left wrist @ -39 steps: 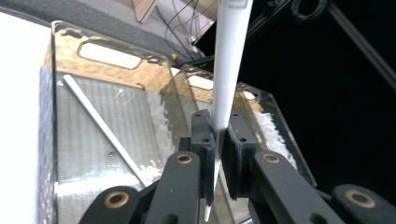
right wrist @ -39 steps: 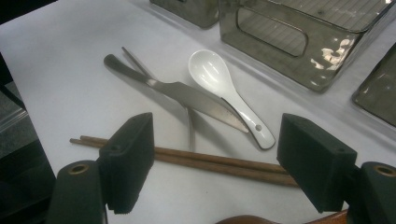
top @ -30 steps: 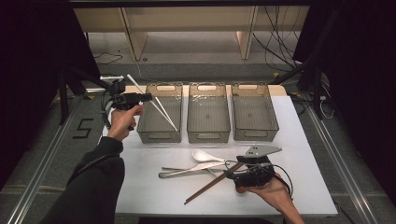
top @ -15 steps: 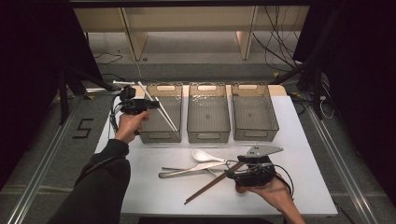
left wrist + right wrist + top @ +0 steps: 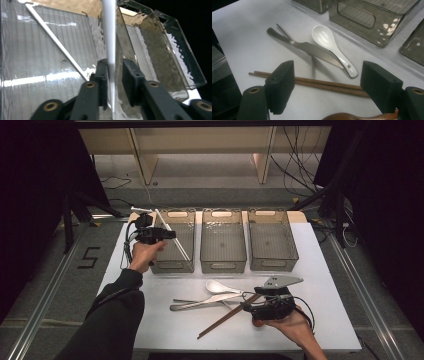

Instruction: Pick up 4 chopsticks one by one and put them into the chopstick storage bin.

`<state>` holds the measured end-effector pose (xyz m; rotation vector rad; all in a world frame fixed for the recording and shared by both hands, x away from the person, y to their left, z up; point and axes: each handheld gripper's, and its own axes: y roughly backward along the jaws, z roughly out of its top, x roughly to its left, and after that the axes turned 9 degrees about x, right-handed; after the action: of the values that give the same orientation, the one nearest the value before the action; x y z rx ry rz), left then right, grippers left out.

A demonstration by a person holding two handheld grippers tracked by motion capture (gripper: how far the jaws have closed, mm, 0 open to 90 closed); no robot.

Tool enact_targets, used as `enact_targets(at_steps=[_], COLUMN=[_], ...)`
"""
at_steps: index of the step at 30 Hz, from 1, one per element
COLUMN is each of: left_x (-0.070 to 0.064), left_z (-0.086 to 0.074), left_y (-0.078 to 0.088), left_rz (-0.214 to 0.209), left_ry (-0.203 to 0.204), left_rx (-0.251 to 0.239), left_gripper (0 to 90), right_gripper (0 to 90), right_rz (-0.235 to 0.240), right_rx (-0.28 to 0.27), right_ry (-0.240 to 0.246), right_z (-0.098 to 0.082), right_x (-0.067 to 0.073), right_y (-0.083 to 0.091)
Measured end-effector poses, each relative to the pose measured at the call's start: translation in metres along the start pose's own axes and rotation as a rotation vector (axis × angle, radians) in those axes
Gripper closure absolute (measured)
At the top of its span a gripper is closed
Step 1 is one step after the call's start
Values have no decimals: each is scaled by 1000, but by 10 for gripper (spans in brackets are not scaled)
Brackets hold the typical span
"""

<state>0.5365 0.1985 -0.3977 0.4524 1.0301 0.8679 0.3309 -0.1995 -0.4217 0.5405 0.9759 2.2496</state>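
Note:
My left gripper (image 5: 169, 235) hovers over the left bin (image 5: 172, 267). Its jaws have just been opening. A white chopstick (image 5: 109, 37) stands between them, leaning on the left pad (image 5: 102, 75) with a gap to the other pad. A second white chopstick (image 5: 55, 41) lies slantwise on the bin's ribbed floor (image 5: 25, 50). My right gripper (image 5: 247, 306) is open low over the table front, its jaws (image 5: 327, 77) straddling a pair of brown chopsticks (image 5: 324, 85) (image 5: 227, 317). Beyond them lie a white spoon (image 5: 324, 37) (image 5: 217, 286) and a steel knife (image 5: 312, 50) (image 5: 200, 304).
Two more clear grey bins stand in the same row, the middle bin (image 5: 223, 265) and the right bin (image 5: 273, 265). A thin metal utensil (image 5: 312, 67) lies under the knife. A brown wooden piece (image 5: 352, 116) sits just under my right gripper. The white tabletop (image 5: 325, 270) ends at dark floor.
My left gripper has moved right and down over the left bin with the white chopstick. Its jaws have parted a little. The right gripper has stayed put.

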Motion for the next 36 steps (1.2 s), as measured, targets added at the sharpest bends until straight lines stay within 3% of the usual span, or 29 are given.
enact_targets(at_steps=[9,17,22,27,30,36], left_x=[-3,-12,-22,-34,-42,-55], left_z=[2,-5,-14,-35,-50,-81], left_y=[-9,-1,16,34,39,40], left_rz=[62,32,-16,-49,-56,-82], left_ry=[2,-33,-89,-165,-219,-290], left_rx=[21,6,-4,-19,1,39], left_gripper=[570,426,335,301,292,278], right_gripper=[285,285,285,285,285,285], right_rz=[0,-8,-17,-25,-30,-44], right_rx=[2,-1,-4,-9,-8,1], right_ry=[2,-1,-3,-11,-18,-6], right_z=[0,-1,-1,-2,-3,-3], right_x=[0,-2,-5,-8,-9,-10], right_y=[-1,2,4,6,7,6])
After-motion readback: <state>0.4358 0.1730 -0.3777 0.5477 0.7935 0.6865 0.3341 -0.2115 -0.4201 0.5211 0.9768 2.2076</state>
